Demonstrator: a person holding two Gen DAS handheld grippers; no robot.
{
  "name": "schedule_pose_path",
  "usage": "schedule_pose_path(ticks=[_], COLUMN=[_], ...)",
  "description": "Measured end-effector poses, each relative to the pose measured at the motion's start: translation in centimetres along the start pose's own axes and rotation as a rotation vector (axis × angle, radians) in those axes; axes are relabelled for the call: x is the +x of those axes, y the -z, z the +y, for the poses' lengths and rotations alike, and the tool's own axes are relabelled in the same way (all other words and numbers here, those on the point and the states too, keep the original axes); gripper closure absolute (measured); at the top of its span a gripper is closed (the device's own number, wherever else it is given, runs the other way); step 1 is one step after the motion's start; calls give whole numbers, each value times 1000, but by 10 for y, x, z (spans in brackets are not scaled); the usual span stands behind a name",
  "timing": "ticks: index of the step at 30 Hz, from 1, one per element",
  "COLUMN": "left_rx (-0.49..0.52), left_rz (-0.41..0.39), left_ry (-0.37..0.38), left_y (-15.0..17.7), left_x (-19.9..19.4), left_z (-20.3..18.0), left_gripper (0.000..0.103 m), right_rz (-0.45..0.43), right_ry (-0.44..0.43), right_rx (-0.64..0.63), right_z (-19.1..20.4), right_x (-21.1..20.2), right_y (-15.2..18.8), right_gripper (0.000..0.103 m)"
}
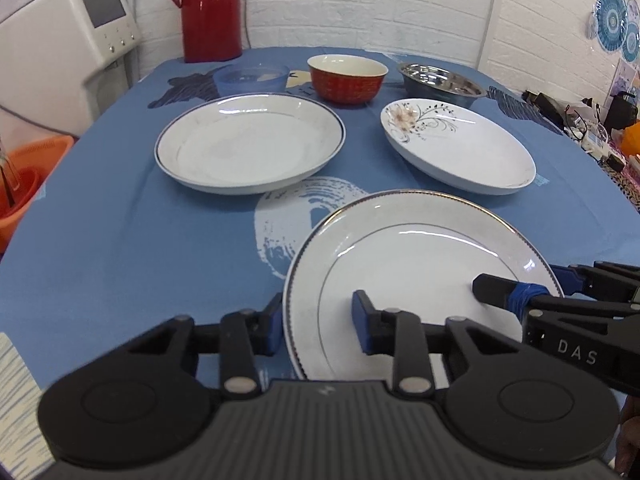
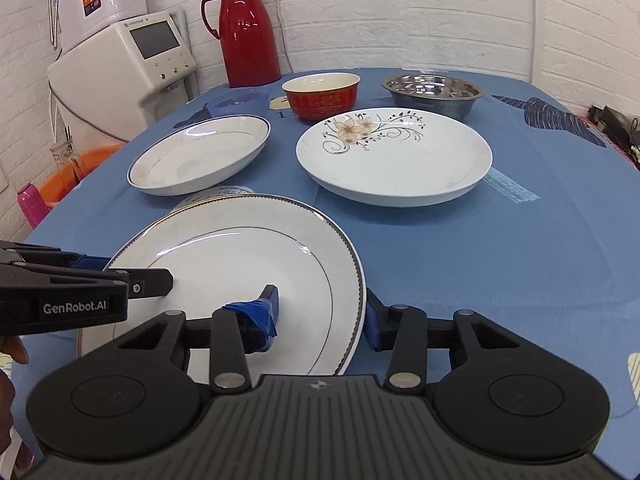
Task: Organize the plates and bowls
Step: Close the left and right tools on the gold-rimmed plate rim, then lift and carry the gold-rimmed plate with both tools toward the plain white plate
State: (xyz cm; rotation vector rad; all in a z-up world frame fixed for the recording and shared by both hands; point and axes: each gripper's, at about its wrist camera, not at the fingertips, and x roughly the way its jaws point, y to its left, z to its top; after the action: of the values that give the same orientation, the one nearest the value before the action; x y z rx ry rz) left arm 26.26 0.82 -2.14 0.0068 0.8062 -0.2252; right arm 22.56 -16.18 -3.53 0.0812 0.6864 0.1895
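Both tongs, left tongs (image 1: pixel 319 326) and right tongs (image 2: pixel 323 315), open astride gold-rimmed plate (image 1: pixel 404 280) rim, pink bottle (image 2: pixel 29 204) only in right view

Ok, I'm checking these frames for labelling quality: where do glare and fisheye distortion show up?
Left wrist view: bright streaks on the red thermos and arc highlights on the near plate; table edge bows, corners vignette dark. Right wrist view: glare on the thermos, steel bowl and near plate; wall brick lines curve. Both views are reasonably sharp.

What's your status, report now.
Left gripper, right gripper open, straddling the near gold-rimmed white plate's opposite rims. Plate on table. Nothing blocking.
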Motion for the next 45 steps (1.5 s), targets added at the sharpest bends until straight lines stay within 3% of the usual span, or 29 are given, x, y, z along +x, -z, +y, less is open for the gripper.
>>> schedule_pose_path(ticks=[7,15,23,32,35,36,37,38,40,42,45], left_rx=[-49,-102,-122,-69,-80,-74,-70,-70,-74,-72,-82], left_rz=[0,-36,-31,-56,-46,-46,-46,-39,-54,-90,-98], left_ry=[-44,-159,-165,-134,-122,-116,-106,-90,-81,-104,-93], left_y=[12,14,15,14,12,13,14,14,12,4,-28], left_x=[-27,-51,-28,-21,-20,-20,-20,-20,-23,-31,-28], left_z=[40,108,134,110,113,112,111,111,113,120,133], left_gripper=[78,78,77,78,77,76,66,39,39,39,39], right_rz=[7,0,23,14,17,18,18,20,11,-58,-105], right_ry=[-118,-243,-211,-137,-155,-166,-181,-195,-196,-157,-127], right_rx=[68,-28,-63,-114,-98,-95,-88,-74,-13,33,-14], right_z=[31,101,124,113,109,107,104,100,90,77,75], right_x=[-5,16,41,36,37,37,37,36,32,21,30], right_y=[6,-11,-12,-8,-10,-10,-10,-10,-15,-27,-60], right_gripper=[75,75,74,71,70,70,70,71,71,70,69])
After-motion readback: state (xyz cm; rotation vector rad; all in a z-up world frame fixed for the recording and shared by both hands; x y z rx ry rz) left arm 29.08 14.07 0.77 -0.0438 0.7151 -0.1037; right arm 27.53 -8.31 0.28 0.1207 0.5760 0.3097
